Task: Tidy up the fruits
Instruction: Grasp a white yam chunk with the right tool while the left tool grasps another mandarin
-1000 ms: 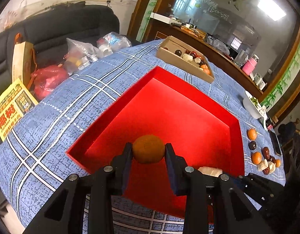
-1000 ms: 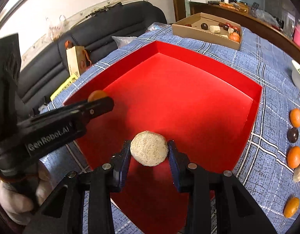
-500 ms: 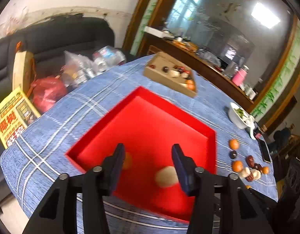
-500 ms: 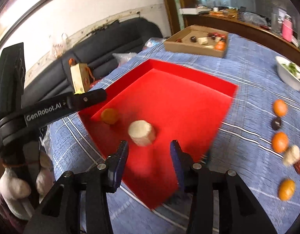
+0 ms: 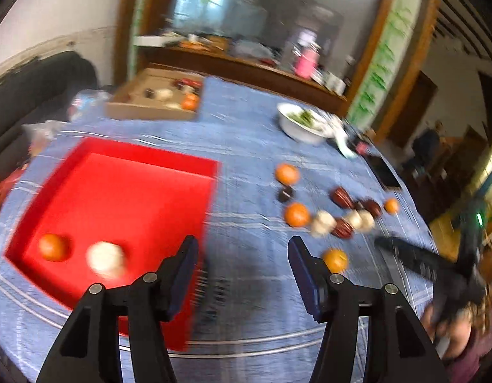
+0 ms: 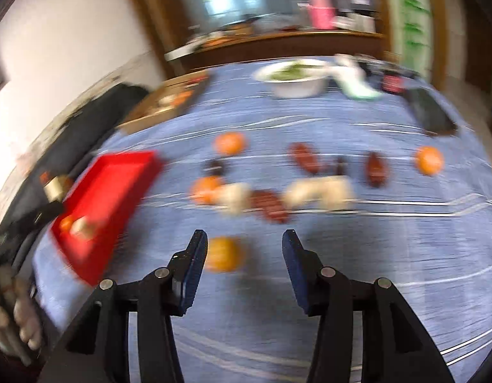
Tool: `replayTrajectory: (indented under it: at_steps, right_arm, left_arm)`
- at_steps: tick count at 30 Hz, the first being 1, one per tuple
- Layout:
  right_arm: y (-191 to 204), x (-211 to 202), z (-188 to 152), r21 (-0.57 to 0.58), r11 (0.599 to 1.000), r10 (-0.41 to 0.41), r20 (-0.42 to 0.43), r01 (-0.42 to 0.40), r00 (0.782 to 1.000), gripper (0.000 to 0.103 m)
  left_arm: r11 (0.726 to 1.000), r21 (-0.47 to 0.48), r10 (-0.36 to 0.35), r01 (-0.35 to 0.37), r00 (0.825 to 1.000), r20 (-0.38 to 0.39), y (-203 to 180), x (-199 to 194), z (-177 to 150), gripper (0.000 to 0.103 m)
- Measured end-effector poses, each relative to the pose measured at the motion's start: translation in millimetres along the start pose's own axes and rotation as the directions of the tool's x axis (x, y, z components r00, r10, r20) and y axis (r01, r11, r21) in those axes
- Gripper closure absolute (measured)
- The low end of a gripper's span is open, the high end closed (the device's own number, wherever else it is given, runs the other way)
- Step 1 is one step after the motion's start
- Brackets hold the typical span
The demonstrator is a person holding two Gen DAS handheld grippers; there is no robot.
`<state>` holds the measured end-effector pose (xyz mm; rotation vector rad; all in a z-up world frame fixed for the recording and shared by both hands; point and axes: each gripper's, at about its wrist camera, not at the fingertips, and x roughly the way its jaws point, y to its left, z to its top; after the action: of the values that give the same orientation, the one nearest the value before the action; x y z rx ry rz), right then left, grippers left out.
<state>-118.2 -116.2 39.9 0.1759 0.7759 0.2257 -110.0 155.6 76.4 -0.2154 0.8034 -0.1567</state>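
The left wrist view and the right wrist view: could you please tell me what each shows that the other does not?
Only the left wrist view shows the right gripper from outside, and the floor of the red tray clearly. Only the right wrist view shows the left gripper's arm and the hand holding it. Both show the orange fruit and pale fruit in the tray, loose fruits and white bowl.
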Motion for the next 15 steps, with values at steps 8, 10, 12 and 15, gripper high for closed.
replayTrajectory:
  at_steps: [8,10,12,15]
  right_arm:
    - [-60.3,23.4,26.1,0.083,0.995,-0.063,0.018,0.062,0.998,0.056]
    - [-59.7,31.1,28.7,0.072,0.996,-0.059,0.008,0.058,0.998,0.056]
    - [-56.2,40.1,29.0,0.051,0.996,-0.067,-0.001,0.067,0.998,0.058]
    - [-52.9,49.2,29.5,0.023,0.996,-0.091,0.0,0.091,0.996,0.06]
  left_arm:
    - [0.994,0.104,-0.03,0.041,0.994,-0.102,-49.8,29.4,-18.8,0.042]
    - [0.992,0.124,-0.025,0.04,0.992,-0.121,-56.5,36.6,-22.6,0.042]
    - [0.989,0.139,-0.03,0.049,0.99,-0.139,-62.4,43.6,-26.1,0.042]
    - [0.985,0.162,-0.038,0.064,0.987,-0.157,-70.0,55.6,-28.0,0.042]
